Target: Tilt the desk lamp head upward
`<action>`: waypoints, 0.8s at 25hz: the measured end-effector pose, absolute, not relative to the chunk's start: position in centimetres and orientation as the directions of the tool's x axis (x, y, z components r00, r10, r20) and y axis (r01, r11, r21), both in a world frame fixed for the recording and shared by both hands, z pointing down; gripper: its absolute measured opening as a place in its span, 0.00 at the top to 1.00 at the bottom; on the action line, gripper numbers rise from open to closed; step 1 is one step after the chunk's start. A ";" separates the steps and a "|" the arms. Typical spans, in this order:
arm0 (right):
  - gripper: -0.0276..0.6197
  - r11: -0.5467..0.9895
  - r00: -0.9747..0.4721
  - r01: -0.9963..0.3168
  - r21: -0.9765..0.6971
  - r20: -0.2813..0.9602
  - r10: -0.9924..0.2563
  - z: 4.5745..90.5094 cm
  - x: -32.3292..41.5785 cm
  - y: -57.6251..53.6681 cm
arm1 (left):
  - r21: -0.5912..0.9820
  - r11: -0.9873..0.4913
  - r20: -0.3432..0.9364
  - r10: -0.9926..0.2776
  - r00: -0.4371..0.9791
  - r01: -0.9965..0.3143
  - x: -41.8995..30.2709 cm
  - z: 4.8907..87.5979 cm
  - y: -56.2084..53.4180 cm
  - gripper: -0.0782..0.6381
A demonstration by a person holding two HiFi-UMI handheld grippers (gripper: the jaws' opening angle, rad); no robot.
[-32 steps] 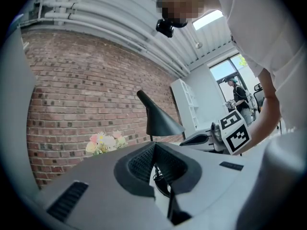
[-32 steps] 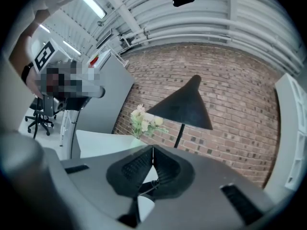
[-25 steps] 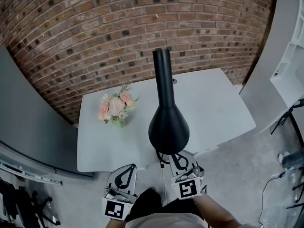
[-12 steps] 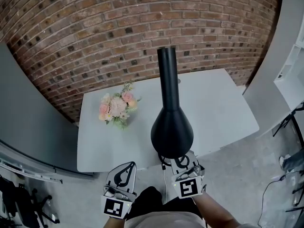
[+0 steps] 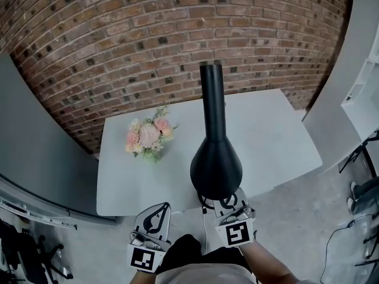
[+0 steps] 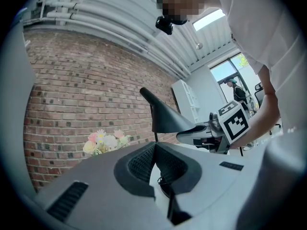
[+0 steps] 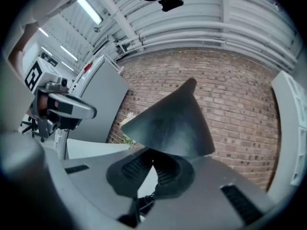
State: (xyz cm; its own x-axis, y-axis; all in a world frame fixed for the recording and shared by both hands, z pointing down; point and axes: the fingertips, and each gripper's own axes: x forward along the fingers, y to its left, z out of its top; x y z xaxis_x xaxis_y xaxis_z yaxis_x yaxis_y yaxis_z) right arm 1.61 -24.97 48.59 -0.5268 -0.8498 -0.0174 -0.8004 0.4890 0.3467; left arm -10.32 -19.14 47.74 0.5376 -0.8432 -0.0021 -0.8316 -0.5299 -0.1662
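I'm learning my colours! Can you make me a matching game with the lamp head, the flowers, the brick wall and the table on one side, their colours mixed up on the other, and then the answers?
Things:
1. lamp head
2. flowers
3. brick wall
4. table

Colours:
A. red-brown
B. pale grey
C. black
D. pink and cream

Pairs: 1-C, 2-D, 3-A, 4-B

The tool [image 7: 152, 157], jaws together, sits just under the lamp head [image 7: 173, 122].
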 end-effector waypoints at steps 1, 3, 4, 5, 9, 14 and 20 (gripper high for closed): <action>0.93 0.489 -0.526 -0.801 0.344 -0.015 -0.850 48.5 1.7 -24.8 | -0.166 -0.533 0.001 -0.841 0.541 -0.830 -10.2 47.7 -19.0 0.88; 0.93 0.491 -0.528 -0.800 0.346 -0.015 -0.849 48.1 1.8 -24.4 | -0.169 -0.536 0.011 -0.840 0.542 -0.827 -10.2 47.6 -19.0 0.88; 0.93 0.490 -0.529 -0.800 0.347 -0.022 -0.848 47.8 1.9 -24.3 | -0.169 -0.534 0.012 -0.842 0.540 -0.829 -10.3 47.6 -19.1 0.88; 0.93 0.489 -0.531 -0.800 0.347 -0.032 -0.847 47.5 1.9 -24.2 | -0.168 -0.530 0.009 -0.844 0.537 -0.831 -10.4 47.5 -19.2 0.88; 0.93 0.488 -0.531 -0.806 0.334 -0.046 -0.846 46.9 1.9 -23.7 | -0.165 -0.529 0.000 -0.844 0.537 -0.832 -10.3 47.4 -18.9 0.88; 0.93 0.505 -0.541 -0.811 0.296 -0.051 -0.839 45.1 1.4 -22.4 | -0.154 -0.526 0.013 -0.847 0.531 -0.836 -10.5 46.9 -18.3 0.88; 0.93 0.508 -0.541 -0.813 0.283 -0.049 -0.839 43.3 1.2 -21.1 | -0.156 -0.530 0.018 -0.845 0.534 -0.833 -10.5 46.0 -17.8 0.88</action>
State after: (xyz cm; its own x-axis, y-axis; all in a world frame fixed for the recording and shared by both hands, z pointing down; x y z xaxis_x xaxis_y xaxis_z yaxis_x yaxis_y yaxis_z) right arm 1.17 -21.12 43.26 -0.5415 -0.8393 -0.0493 -0.8135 0.5082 0.2828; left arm -10.50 -17.83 45.98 0.5343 -0.8451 0.0178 -0.8334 -0.5302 -0.1560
